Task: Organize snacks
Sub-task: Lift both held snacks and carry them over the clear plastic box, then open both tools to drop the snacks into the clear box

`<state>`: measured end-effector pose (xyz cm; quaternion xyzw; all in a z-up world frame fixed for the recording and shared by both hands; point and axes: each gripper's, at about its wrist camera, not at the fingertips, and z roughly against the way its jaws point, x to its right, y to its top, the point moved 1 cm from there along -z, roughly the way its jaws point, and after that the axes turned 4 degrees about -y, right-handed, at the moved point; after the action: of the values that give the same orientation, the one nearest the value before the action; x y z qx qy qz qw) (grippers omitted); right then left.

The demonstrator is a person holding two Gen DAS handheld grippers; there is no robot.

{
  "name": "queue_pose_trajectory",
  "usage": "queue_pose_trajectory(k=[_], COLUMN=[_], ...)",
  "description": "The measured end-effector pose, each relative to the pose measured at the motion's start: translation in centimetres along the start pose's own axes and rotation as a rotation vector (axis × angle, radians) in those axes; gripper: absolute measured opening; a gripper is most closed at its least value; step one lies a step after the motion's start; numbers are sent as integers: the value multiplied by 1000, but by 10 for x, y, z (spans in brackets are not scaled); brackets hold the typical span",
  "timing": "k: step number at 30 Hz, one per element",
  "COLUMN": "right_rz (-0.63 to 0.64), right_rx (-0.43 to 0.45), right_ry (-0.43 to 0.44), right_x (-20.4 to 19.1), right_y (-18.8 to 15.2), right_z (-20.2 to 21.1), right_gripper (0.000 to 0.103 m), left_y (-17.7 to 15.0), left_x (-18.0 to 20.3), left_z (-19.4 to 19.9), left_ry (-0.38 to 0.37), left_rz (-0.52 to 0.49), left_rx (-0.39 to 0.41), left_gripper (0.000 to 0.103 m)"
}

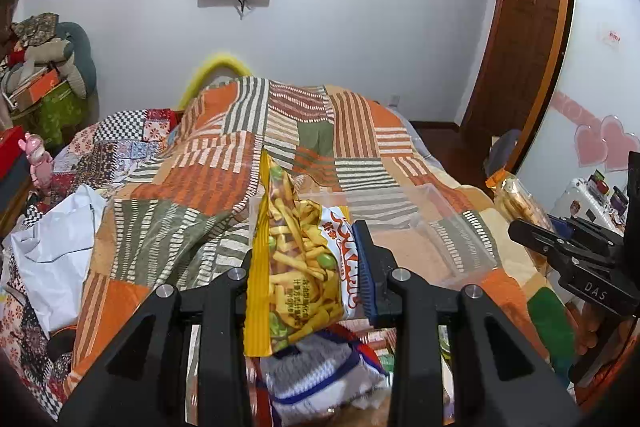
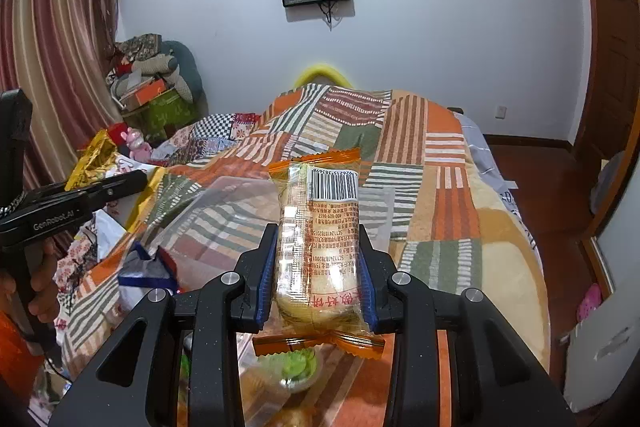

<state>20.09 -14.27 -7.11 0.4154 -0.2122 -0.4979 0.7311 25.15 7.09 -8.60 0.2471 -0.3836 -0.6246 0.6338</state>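
Showing the left wrist view first: the left gripper (image 1: 312,267) is clamped on a yellow snack bag (image 1: 298,263) at lower centre, the bag gripped across its width so that it hangs clear of the patchwork blanket (image 1: 280,131). Just beyond the bag, right of centre, a clear plastic box (image 1: 440,227) rests on the blanket; the bag is judged to be held over its near edge for dropping in. At the right edge the right gripper (image 1: 536,227) is seen, carrying an orange-ended packet (image 1: 516,199). More wrapped snacks lie heaped at the bottom of the frame.

Right wrist view: the right gripper (image 2: 318,263) is closed on the clear packet of biscuits (image 2: 320,235) at centre, pinched along its long sides so the barcode end points away. The plastic box (image 2: 224,203) lies left of centre, beneath and beside the packet. At left the left gripper (image 2: 120,183) and a hand (image 2: 40,287) on its handle are visible. Both items are thus judged ready for sorting into the box.
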Motion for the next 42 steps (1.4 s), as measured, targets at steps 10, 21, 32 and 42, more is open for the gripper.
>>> queue_pose_trajectory(k=[10, 21, 32, 42], right_rz=[16, 37, 41, 49], right_rx=[-80, -165, -189, -114], right_ry=[-3, -1, -2, -22], right_x=[4, 4, 5, 1], right_y=[6, -1, 0, 7], right_z=[-44, -75, -72, -21], right_gripper=[32, 32, 37, 51], left_y=[7, 0, 1, -4], left_x=[-11, -15, -16, 1], left_z=[-54, -87, -78, -13], left_ry=[-22, -34, -40, -12], left_rz=[-2, -10, 18, -23], left_rx=[-119, -197, -193, -118], left_gripper=[33, 33, 33, 53])
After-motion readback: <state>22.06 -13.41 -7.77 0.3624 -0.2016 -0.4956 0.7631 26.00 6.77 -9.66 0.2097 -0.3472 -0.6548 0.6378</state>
